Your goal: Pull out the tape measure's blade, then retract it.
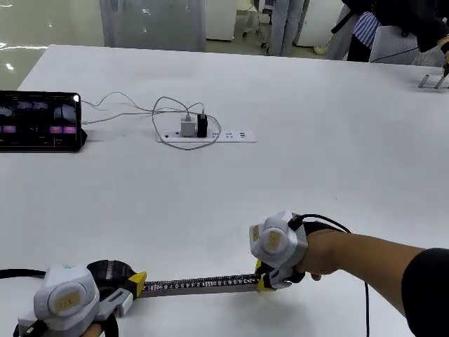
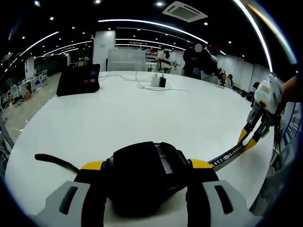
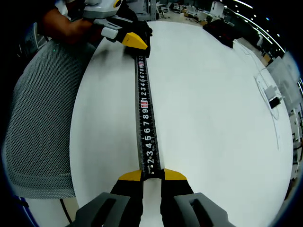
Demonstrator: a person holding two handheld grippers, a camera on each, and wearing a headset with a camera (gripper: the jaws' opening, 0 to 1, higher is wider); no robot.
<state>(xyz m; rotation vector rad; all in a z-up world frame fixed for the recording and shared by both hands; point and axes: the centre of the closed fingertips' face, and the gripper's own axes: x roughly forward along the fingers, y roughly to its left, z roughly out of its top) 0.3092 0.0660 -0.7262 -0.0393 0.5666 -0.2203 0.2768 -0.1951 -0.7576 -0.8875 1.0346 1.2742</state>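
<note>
**Position.** My left gripper [image 1: 130,284] sits at about 7 o'clock in the head view, low on the white table [image 1: 280,182]. My right gripper [image 1: 270,281] is at about 5 o'clock, well apart from it.

**Jaw state, left.** The jaws stand at a middling width and are clamped on the tape measure case [image 2: 144,172], one yellow tip on each flank. The case's black strap [image 2: 54,161] trails loose on the table toward 9 o'clock in the left gripper view.

**Jaw state, right.** The jaws are drawn narrow and pinch the free end of the blade [image 3: 144,113]. In the right gripper view the low numerals begin just above the tips.

**Task item.** The blade is out of the case and runs in a straight line between my two grippers, low over the table. Whether it touches the surface I cannot tell. In the right gripper view it runs from my tips toward 12 o'clock, and in the left gripper view it leaves the case toward 3 o'clock.

**Step in hand.** I judge the pull-out to be done or close to it, because a fair length of blade is showing. Retraction is not yet done.

**Next move requires:**
- The left grip kept firm on the case.
- The right gripper walked back along the blade's own line toward the case.
- The tip held until it is nearly home, so the spring does not whip it.

**Surroundings.** A power strip [image 1: 210,135] lies at 12 o'clock and a tablet [image 1: 38,121] at 10 o'clock. Both are far from the work.
</note>
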